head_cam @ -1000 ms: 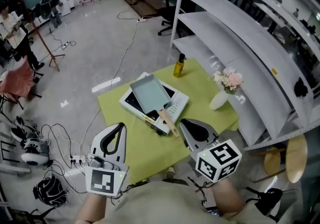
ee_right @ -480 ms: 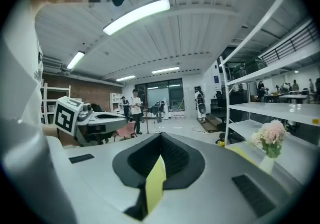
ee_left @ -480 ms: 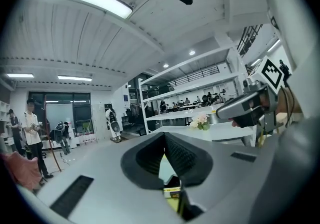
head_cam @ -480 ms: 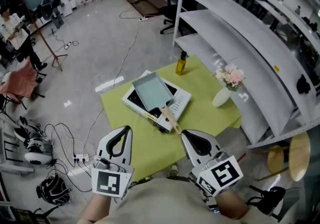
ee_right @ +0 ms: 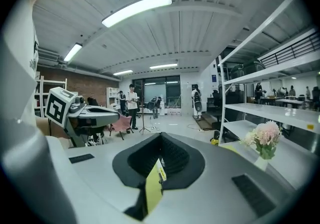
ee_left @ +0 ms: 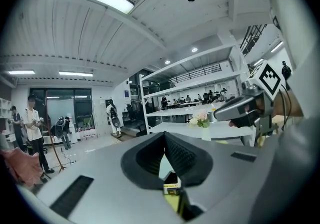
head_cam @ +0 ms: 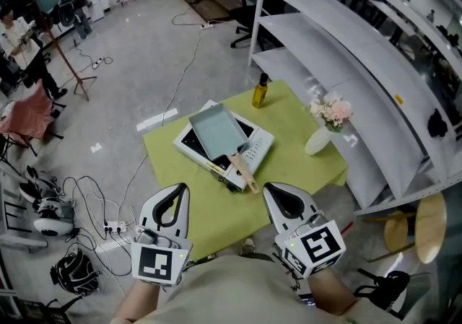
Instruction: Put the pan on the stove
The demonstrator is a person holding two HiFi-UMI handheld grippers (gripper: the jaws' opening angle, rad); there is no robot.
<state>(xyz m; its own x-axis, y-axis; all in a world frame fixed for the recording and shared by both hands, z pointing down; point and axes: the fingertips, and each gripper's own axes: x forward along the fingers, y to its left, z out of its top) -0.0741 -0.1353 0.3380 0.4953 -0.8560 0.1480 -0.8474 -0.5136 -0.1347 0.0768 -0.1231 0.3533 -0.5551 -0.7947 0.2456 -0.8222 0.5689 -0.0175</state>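
Head view shows us the pan (head_cam: 215, 133) resting on the stove (head_cam: 257, 144) — task apparently done — with our left gripper (head_cam: 179, 193) and right gripper (head_cam: 273, 193) both closed and empty.

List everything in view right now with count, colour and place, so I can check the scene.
pan: one, pale blue-grey with a wooden handle, on the stove
stove: one, white, on the table
table: one, yellow-green cloth, beside the shelving
bottle: one, yellow with a dark cap, far edge of the table
vase: one, white, holding pink flowers, right side of the table
shelving: one unit, white, right of the table
stool: one, wooden, floor at lower right
cables: several, floor at left
left tool: grey, shut, empty, near the table's near edge
right tool: grey, shut, empty, beside it
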